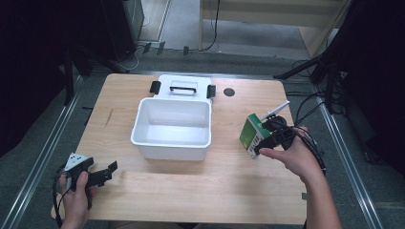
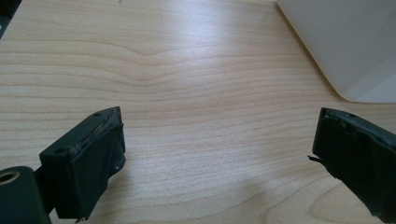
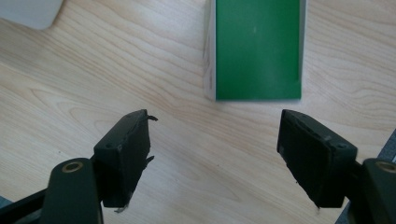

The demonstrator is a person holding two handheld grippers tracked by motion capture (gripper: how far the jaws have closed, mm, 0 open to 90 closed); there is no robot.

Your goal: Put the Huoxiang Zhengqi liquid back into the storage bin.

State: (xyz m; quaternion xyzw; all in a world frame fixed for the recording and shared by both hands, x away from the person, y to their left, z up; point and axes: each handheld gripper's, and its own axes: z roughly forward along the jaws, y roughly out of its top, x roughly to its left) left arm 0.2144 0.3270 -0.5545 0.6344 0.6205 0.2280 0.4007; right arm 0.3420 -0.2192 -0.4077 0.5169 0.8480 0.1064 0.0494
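A green and white carton [image 1: 251,135] stands on the wooden table [image 1: 224,183] to the right of a white open bin [image 1: 143,136]. My right gripper [image 1: 269,141] is just beside the carton on its right. In the right gripper view the carton's green face [image 3: 257,49] lies a little ahead of the fingertips, outside the gap, and the right gripper [image 3: 215,140] is open with only bare wood between its jaws. My left gripper [image 1: 107,172] rests near the table's front left corner, open and holding nothing. In its own view the left gripper [image 2: 217,135] faces a corner of the bin [image 2: 345,42].
The bin's white lid [image 1: 184,87] with black latches lies flat behind the bin. A small dark disc [image 1: 229,92] sits on the table at the back right. A corner of the bin [image 3: 30,11] shows at the top left of the right gripper view. Metal rails run along both sides of the table.
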